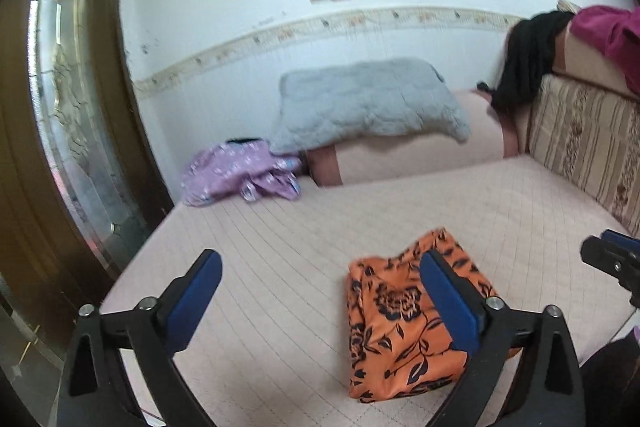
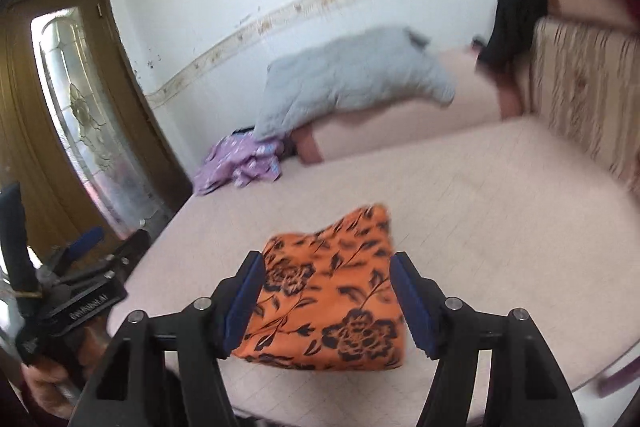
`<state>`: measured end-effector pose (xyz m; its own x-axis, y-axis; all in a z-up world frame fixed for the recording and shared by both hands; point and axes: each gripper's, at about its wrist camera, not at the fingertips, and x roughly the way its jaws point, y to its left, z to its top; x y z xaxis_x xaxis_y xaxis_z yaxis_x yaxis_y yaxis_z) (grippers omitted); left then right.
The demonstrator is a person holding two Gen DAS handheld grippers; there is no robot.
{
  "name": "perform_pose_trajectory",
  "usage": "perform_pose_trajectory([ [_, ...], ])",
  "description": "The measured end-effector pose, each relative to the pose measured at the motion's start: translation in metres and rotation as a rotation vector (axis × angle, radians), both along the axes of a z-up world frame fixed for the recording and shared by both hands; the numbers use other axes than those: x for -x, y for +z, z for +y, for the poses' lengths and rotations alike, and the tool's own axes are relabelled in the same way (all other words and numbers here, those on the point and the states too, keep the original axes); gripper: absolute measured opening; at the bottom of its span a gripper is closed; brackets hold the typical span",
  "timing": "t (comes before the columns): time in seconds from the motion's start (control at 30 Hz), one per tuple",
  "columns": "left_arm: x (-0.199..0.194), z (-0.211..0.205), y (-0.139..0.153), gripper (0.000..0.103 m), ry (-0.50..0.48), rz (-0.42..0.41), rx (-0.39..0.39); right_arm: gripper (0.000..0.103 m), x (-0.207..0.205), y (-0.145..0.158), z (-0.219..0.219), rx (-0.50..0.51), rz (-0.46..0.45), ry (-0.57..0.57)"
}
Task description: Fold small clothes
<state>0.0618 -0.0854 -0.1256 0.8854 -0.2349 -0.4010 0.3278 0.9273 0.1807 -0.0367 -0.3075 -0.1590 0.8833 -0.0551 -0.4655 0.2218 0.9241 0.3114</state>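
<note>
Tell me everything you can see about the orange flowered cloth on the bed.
The orange cloth is a thin, smooth-looking fabric printed with dark navy flowers, leaves and stems. It lies folded into a compact, roughly rectangular bundle, with layered edges showing along one side. It rests flat on the pale pink quilted bed cover, near its front edge. Both grippers are above it with jaws apart; nothing appears to touch it but the cover.

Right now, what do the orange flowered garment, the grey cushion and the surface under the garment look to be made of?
Orange flowered garment: thin woven fabric, seemingly smooth with a slight sheen; it lies in flat, crisp folds. Grey cushion: soft, fuzzy textile, perhaps fleece or plush; its outline is nubbly and matte. Pink cover: quilted cloth, matte; stitched lines form a grid across it.
</note>
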Motion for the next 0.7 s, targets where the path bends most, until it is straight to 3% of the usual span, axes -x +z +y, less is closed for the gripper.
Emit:
perform_pose_trajectory([
  [0.13, 0.014, 0.007, 0.023, 0.103, 0.007, -0.057, 0.028, 0.069, 0.017, 0.027, 0.009, 0.074, -0.024, -0.018],
  [0.3, 0.023, 0.01, 0.046, 0.103, 0.006, -0.066, 0.033, 0.069, 0.024, 0.044, 0.012, 0.11, -0.042, -0.035],
  [0.7, 0.035, 0.015, 0.067, 0.103, 0.008, -0.113, 0.039, 0.069, 0.037, 0.067, 0.028, 0.144, -0.068, -0.027],
])
